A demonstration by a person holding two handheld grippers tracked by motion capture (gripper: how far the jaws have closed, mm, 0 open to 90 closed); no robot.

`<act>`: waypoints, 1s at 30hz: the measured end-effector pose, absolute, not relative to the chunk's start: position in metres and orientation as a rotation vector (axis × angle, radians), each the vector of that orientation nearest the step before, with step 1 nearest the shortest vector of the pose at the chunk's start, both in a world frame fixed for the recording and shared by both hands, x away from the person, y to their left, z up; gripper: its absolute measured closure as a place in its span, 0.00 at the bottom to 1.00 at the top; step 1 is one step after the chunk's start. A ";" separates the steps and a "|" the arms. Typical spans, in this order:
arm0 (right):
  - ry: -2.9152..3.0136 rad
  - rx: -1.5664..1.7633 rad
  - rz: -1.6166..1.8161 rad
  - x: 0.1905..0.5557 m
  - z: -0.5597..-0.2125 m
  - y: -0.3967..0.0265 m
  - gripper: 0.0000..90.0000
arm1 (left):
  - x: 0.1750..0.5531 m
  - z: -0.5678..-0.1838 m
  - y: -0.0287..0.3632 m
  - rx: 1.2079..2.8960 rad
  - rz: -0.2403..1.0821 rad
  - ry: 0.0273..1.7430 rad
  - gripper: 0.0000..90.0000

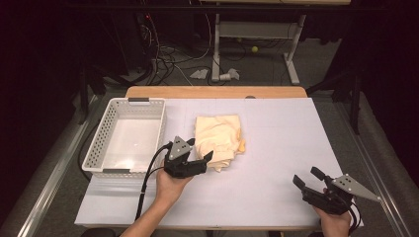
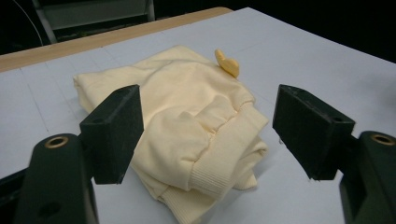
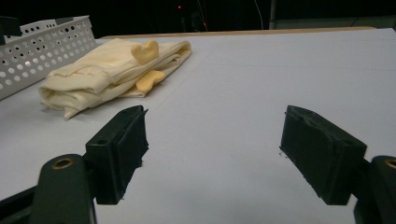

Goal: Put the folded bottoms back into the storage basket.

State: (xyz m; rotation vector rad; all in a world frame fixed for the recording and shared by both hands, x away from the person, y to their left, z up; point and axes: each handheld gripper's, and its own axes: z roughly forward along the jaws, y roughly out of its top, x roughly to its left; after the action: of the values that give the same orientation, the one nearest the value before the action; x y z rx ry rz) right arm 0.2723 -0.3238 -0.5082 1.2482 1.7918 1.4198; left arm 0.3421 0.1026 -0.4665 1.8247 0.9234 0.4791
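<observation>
Folded cream sweatshirt (image 2: 187,130) looks soft, light and floppy; we should pinch its thick ribbed near corner. Left gripper (image 1: 200,157) gapes wide around it, pads not touching; right gripper (image 1: 307,178) wide open, empty.

White perforated basket (image 1: 100,143) at the table's (image 1: 296,148) left — on the floor, cables (image 1: 168,59).

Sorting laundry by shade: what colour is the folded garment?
Pale yellow garment, clearest in the left gripper view.

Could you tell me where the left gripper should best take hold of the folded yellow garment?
Probably the ribbed cuff end of the garment, from the near side: it bulges thick toward the open left gripper, whose jaws already straddle it.
</observation>
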 end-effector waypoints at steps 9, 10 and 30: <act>1.786 1.258 1.416 0.273 -0.508 -0.324 0.26 | 0.369 -0.462 0.095 1.869 0.462 0.992 0.25; 1.787 1.255 1.415 0.273 -0.508 -0.324 0.26 | 0.373 -0.462 0.094 1.872 0.456 1.003 0.25; 1.797 1.249 1.429 0.273 -0.508 -0.325 0.26 | 0.420 -0.459 0.089 1.995 0.404 1.150 0.20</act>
State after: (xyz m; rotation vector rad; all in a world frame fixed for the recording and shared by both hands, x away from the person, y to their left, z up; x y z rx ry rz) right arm 0.2732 -0.3245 -0.5082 1.2492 1.7974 1.4294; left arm 0.4204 0.0890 -0.4593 1.9951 1.1501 0.4044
